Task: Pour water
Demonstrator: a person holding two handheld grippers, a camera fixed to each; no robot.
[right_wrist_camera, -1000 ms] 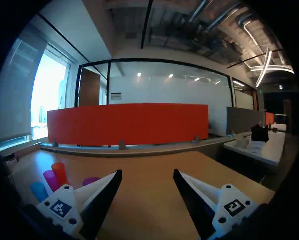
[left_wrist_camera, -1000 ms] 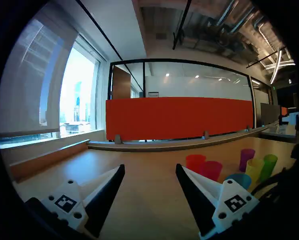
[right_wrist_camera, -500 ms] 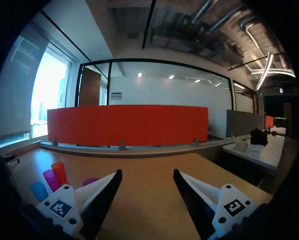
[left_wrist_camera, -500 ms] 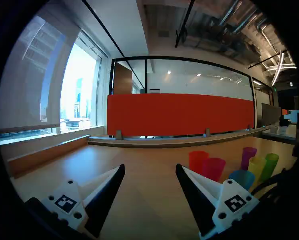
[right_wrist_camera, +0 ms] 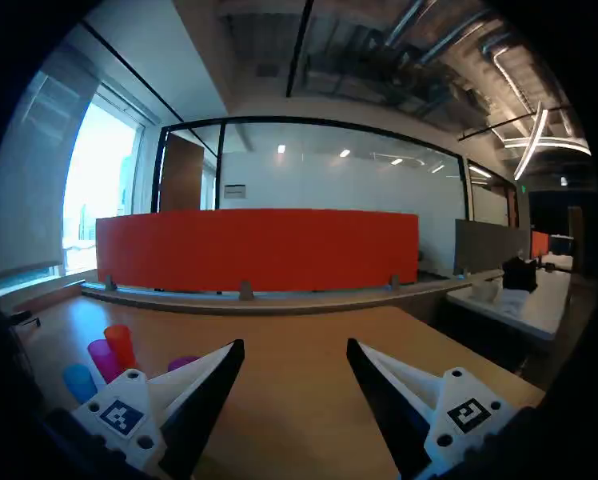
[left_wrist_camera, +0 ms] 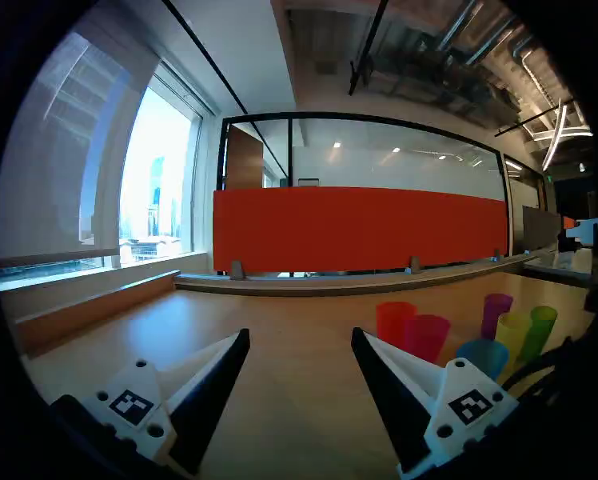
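Nearest, over the wooden table [left_wrist_camera: 299, 416]: left gripper [left_wrist_camera: 299, 332], jaws spread, empty, barely changed from half a second ago. Right gripper [right_wrist_camera: 294, 342], jaws spread, empty, likewise steady. Right of the left gripper: six coloured cups [left_wrist_camera: 425, 336], clustered upright on the table; contents cannot be told. Far: orange partition [left_wrist_camera: 359, 230], framed slightly higher than a second ago.
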